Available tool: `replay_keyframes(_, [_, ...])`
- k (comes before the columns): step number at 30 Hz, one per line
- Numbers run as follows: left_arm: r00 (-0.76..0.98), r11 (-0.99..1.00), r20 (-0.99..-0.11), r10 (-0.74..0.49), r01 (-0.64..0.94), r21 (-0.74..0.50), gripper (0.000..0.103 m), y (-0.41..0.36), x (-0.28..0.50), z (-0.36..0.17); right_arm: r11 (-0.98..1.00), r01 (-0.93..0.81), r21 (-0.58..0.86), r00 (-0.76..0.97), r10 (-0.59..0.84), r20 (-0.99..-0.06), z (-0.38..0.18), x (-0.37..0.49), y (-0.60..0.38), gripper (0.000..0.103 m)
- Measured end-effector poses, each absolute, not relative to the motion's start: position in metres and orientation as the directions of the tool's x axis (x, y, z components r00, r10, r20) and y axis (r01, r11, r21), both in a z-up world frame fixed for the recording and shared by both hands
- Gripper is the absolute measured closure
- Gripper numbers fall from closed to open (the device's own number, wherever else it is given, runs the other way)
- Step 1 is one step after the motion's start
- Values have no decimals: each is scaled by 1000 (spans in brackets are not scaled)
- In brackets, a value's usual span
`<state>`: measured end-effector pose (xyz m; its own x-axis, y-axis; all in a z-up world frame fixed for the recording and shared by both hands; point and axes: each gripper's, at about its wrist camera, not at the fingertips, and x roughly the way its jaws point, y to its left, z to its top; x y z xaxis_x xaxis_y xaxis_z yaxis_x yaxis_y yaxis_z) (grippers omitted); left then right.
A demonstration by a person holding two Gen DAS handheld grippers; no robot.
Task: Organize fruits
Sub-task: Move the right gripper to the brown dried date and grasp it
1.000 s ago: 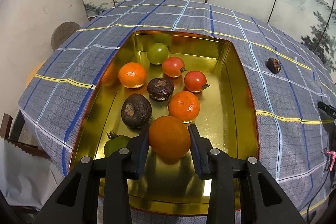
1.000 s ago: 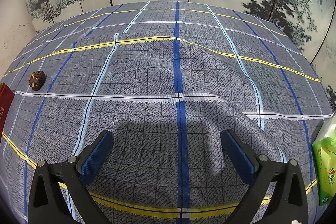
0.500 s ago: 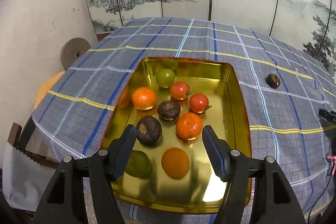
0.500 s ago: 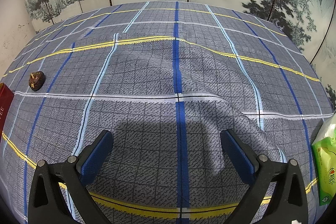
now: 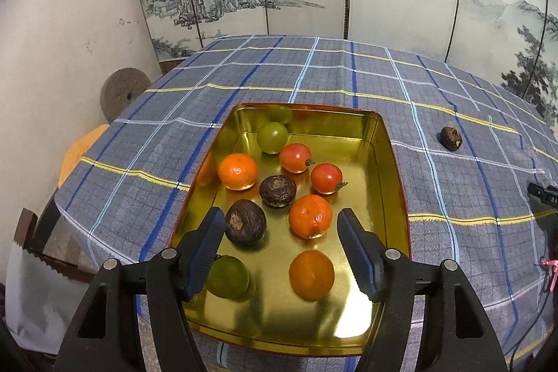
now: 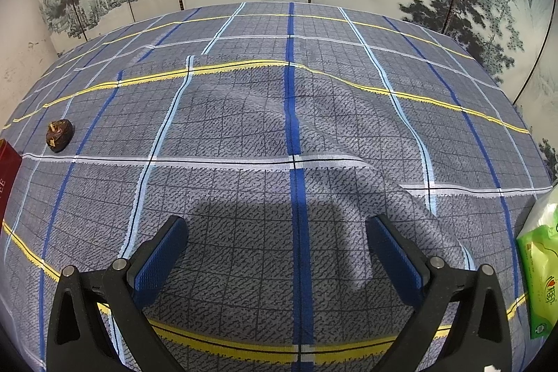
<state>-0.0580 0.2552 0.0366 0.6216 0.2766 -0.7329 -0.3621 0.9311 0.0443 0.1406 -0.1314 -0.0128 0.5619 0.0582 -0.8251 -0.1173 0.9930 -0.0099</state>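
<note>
Left gripper (image 5: 279,253) jaws spread wide, empty, above near end of gold metal tray (image 5: 396,162); smooth orange fruit (image 5: 311,274) lies loose on tray floor between its fingers. One dark brown wrinkled fruit (image 5: 450,138) remains out on plaid cloth, well right of tray. Right gripper (image 6: 279,253) wide apart, empty; same fruit (image 6: 59,135) far to its left, ahead. No clear long axis. Which gripper sits nearer, unclear.

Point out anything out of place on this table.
One dark brown fruit lies alone on the checked tablecloth, right of the gold tray, while the other fruits sit inside the tray. Nothing is spilled or visibly damaged.
</note>
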Motion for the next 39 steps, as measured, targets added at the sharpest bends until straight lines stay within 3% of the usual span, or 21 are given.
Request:
replay_keyframes(8, [624,931,-726,289,-359,63,34,255,-55,37,993,-116,-12,562,56,-825,-13,141,-131,0])
replay_keyframes(10, [627,934,-723,291,-351,72,34,254,-55,37,994,-111,-22,563,45,-825,-11,140,-128,4])
replay_keyframes(11, [630,936,-720,290,-344,76,34,253,-55,38,991,-135,-14,575,67,-816,-6,137,-122,14])
replay_keyframes(12, [633,937,-717,290,-340,80,34,253,-55,38,986,-166,-2,588,97,-803,1,133,-116,17])
replay_keyframes(18, [643,944,-709,288,-315,97,33,249,-50,39,898,-434,75,566,336,-753,34,126,-42,17])
replay_keyframes(22, [644,948,-716,271,-308,82,33,250,-47,39,810,-577,107,485,445,-753,28,133,14,28])
replay_keyframes(27, [640,948,-719,273,-305,89,33,253,-41,41,743,-663,87,440,482,-758,15,148,63,33])
replay_keyframes(34, [635,947,-719,282,-306,101,33,256,-32,42,756,-648,92,434,466,-771,2,181,87,35])
replay_keyframes(36, [632,947,-721,283,-306,103,33,257,-31,41,761,-641,96,429,459,-778,-2,187,91,39])
replay_keyframes(38, [630,948,-725,277,-302,99,33,257,-28,40,764,-637,100,410,446,-796,-7,192,96,53])
replay_keyframes(39, [630,948,-726,276,-302,99,33,257,-27,40,766,-636,89,415,438,-798,-10,193,98,54])
